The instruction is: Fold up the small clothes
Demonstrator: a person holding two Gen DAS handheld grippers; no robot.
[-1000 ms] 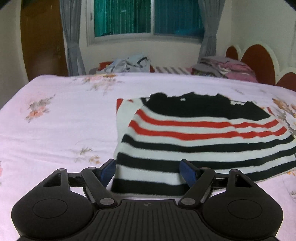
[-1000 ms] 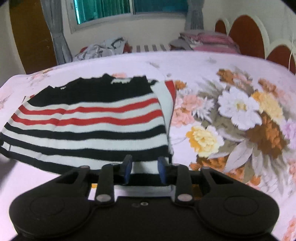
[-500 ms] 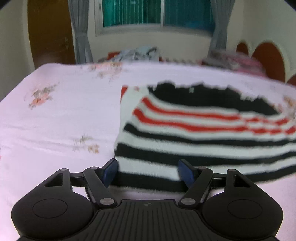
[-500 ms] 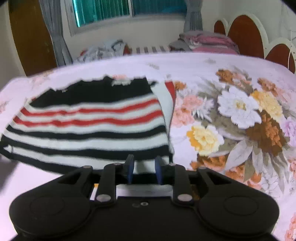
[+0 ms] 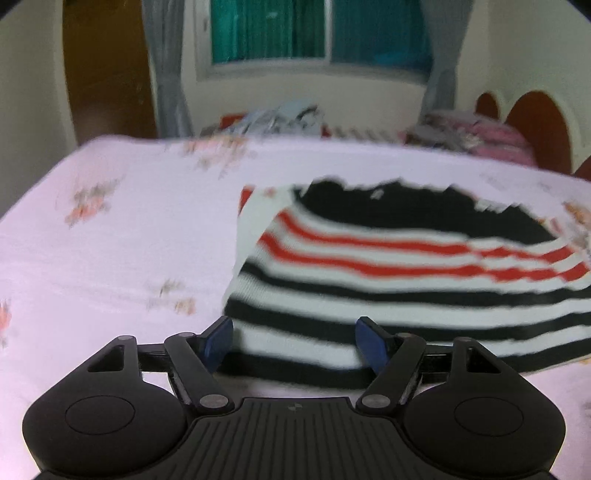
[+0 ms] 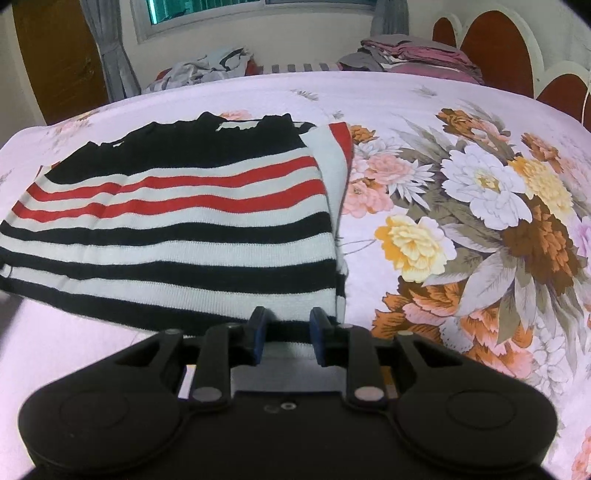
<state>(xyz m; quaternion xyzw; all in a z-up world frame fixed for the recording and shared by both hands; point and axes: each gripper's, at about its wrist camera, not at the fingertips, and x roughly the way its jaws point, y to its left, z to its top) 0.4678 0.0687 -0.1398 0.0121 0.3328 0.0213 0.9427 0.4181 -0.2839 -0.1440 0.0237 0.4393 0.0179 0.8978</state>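
My left gripper (image 5: pixel 293 345) is wide open and my right gripper (image 6: pixel 286 330) half open at the striped sweater's (image 6: pixel 177 229) near edge, ready to grab and fold it.

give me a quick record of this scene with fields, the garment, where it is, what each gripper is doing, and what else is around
garment: striped sweater, black, white and red, sleeves folded in
surface: bed with a pink floral sheet
left gripper: open, jaws wide, at the sweater's near hem, left corner
right gripper: open, narrower gap, at the near hem, right corner
hem contact: cannot tell whether either one touches it
background: clothes pile, folded stack, window
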